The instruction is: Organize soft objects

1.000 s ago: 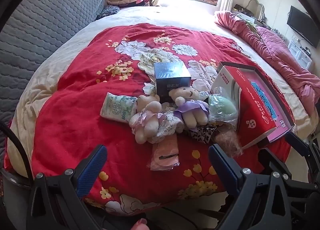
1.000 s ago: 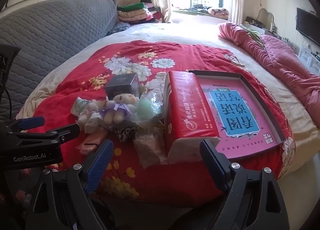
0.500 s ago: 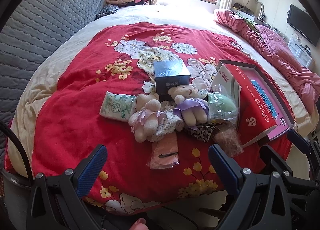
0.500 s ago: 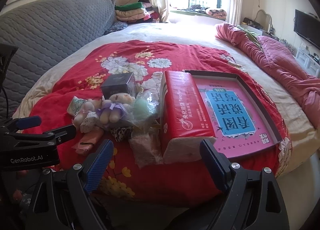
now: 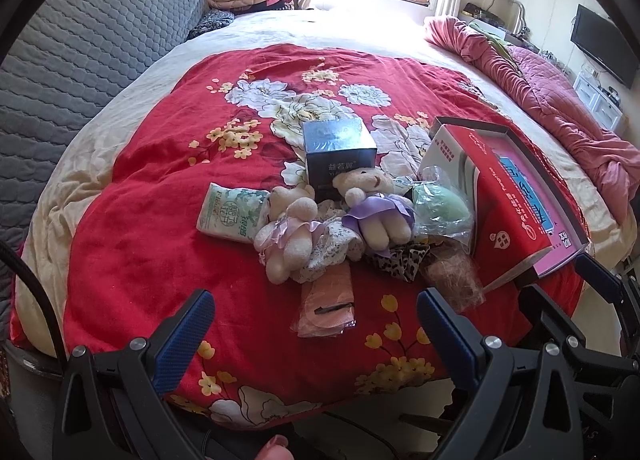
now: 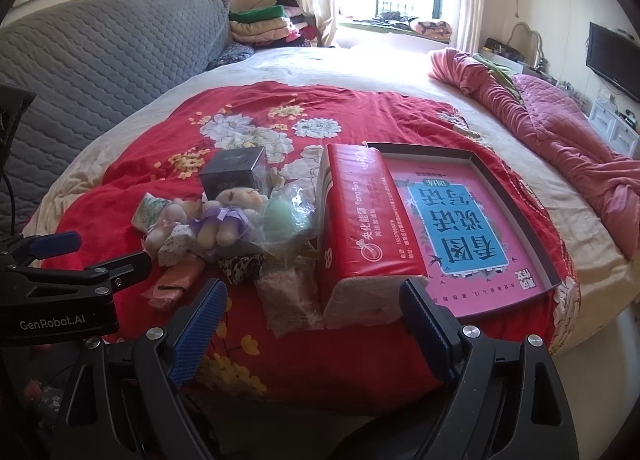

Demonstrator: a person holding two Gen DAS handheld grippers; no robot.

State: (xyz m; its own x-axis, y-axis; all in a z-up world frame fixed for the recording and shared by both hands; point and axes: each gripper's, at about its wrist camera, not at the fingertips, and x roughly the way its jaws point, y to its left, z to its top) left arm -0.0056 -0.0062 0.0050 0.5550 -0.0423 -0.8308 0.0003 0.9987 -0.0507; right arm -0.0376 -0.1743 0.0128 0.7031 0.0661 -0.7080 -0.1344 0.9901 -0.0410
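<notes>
A heap of soft things lies on the red flowered quilt [image 5: 132, 196]: two small plush bears [image 5: 290, 226] [image 5: 376, 208], a green tissue pack [image 5: 230, 214], a bagged green sponge [image 5: 440, 204], a leopard scrunchie [image 5: 396, 258], a pink bagged pad [image 5: 328, 306] and a bagged brownish tuft [image 5: 454, 276]. A red tissue pack [image 6: 360, 228] leans on a pink box lid [image 6: 472, 228]. My left gripper [image 5: 316, 334] hangs open before the bed's near edge, short of the pink pad. My right gripper [image 6: 312, 318] is open too, facing the red pack's end.
A dark cube box [image 5: 338, 152] stands behind the bears. A grey quilted headboard [image 5: 80, 44] runs along the left. A rumpled pink blanket [image 5: 560, 100] lies at the right, folded clothes [image 6: 260, 26] by the window, a TV [image 6: 612, 60] far right.
Both grippers have crept slightly toward the bed, so the heap looks a little nearer and lower. Nothing on the quilt has moved; both stay open.
</notes>
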